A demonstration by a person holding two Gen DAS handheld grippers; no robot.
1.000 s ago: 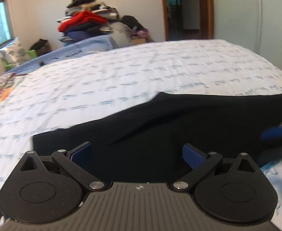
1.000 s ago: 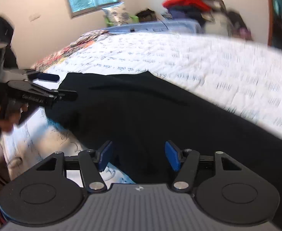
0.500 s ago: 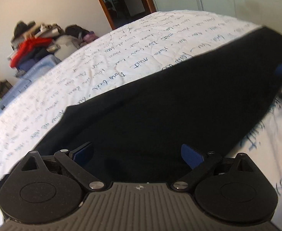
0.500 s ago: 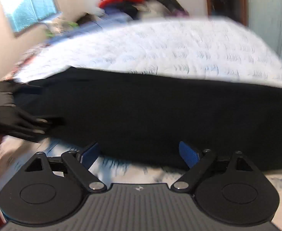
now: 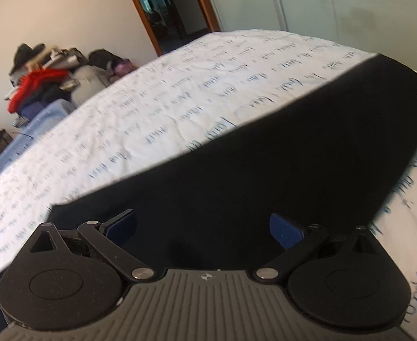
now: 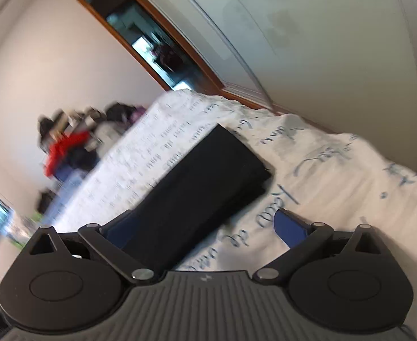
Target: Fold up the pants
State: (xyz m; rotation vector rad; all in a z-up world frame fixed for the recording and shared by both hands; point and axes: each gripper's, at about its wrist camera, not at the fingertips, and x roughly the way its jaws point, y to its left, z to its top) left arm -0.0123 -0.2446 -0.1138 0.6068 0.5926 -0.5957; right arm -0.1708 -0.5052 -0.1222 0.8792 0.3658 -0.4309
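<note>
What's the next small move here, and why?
Probably bring each tool down onto its end of the black pants and pinch. The pants lie as a long flat strip on the bedsheet; left tool is open, right tool is opening, and neither grips cloth.

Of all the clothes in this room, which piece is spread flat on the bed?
The black pants; the other clothes sit heaped in a pile beyond the bed.

A bed (image 5: pixel 157 119) under a white script-printed sheet carries black pants (image 5: pixel 265 176) laid out flat.
</note>
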